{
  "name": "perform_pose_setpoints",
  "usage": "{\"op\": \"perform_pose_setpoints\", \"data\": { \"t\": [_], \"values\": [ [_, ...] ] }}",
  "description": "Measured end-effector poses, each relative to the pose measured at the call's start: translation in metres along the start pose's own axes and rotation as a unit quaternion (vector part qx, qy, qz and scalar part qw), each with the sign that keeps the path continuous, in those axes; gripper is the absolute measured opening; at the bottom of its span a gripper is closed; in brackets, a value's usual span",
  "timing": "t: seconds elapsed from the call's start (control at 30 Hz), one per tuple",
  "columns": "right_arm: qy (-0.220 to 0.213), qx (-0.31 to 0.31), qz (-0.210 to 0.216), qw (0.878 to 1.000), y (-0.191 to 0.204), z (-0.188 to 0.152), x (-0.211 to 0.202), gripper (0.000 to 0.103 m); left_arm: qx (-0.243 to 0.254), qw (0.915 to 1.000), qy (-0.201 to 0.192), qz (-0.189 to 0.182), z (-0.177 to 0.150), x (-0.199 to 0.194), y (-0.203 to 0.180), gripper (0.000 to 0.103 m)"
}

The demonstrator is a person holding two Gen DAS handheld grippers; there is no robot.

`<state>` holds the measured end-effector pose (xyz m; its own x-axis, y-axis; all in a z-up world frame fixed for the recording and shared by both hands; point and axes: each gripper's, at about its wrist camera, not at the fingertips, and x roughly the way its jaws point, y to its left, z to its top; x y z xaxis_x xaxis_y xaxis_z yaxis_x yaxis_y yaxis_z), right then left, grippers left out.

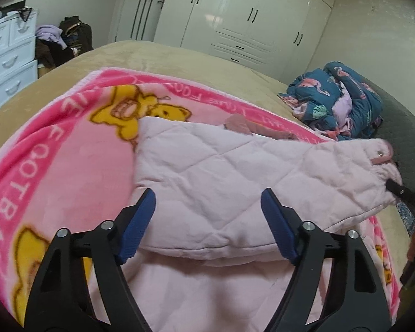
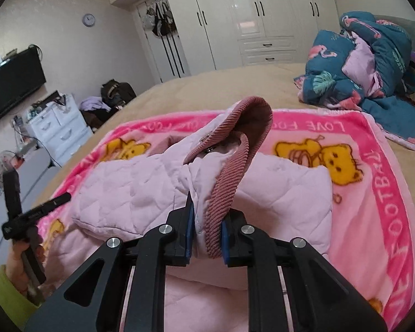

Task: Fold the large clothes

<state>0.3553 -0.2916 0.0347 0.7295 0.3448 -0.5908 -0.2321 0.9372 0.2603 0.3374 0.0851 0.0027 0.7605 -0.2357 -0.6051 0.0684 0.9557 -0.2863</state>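
A pale pink quilted jacket (image 1: 221, 171) lies partly folded on a pink bear-print blanket (image 1: 69, 166) on the bed. My left gripper (image 1: 207, 202) is open just above the jacket's folded part, holding nothing. My right gripper (image 2: 206, 221) is shut on the jacket (image 2: 141, 193) at its dusty-pink corduroy collar (image 2: 229, 182), lifting that edge off the blanket (image 2: 373, 207). The right gripper's tip (image 1: 398, 191) shows at the jacket's far right end in the left wrist view. The left gripper (image 2: 61, 200) shows at the left in the right wrist view.
A bundled blue flamingo quilt (image 1: 337, 99) lies at the bed's far right, and it also shows in the right wrist view (image 2: 368, 63). The tan bedspread (image 1: 179, 58) surrounds the blanket. A white wardrobe (image 1: 249, 16) and white drawers (image 1: 8, 55) stand beyond the bed.
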Motion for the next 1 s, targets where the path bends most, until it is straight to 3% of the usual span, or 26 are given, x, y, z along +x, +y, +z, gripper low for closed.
{"op": "perform_pose_setpoints", "data": {
  "t": [0.27,0.43,0.57,0.7,0.77,1.0],
  "values": [
    [0.033,0.041,-0.016,0.998,-0.026,-0.034,0.026,0.015,0.025,0.9996,0.011,-0.010,0.002,0.019,-0.016,0.055],
    [0.047,0.059,-0.024,0.997,-0.027,-0.041,0.033,0.019,0.030,0.9992,0.024,-0.012,-0.001,0.029,-0.020,0.055],
    [0.052,0.066,-0.051,0.995,-0.025,-0.042,0.030,0.036,0.036,0.9986,0.036,-0.011,-0.004,0.036,-0.022,0.055],
    [0.028,0.064,-0.085,0.994,-0.024,-0.039,0.016,0.052,0.044,0.9975,0.055,-0.004,-0.009,0.045,-0.023,0.055],
    [0.015,0.048,-0.088,0.995,-0.016,-0.035,0.012,0.054,0.043,0.9972,0.061,-0.001,-0.012,0.050,-0.020,0.055],
    [0.008,-0.028,-0.080,0.996,0.031,-0.020,0.027,0.077,0.041,0.9947,0.093,0.011,-0.022,0.067,-0.010,0.056]
  ]
}}
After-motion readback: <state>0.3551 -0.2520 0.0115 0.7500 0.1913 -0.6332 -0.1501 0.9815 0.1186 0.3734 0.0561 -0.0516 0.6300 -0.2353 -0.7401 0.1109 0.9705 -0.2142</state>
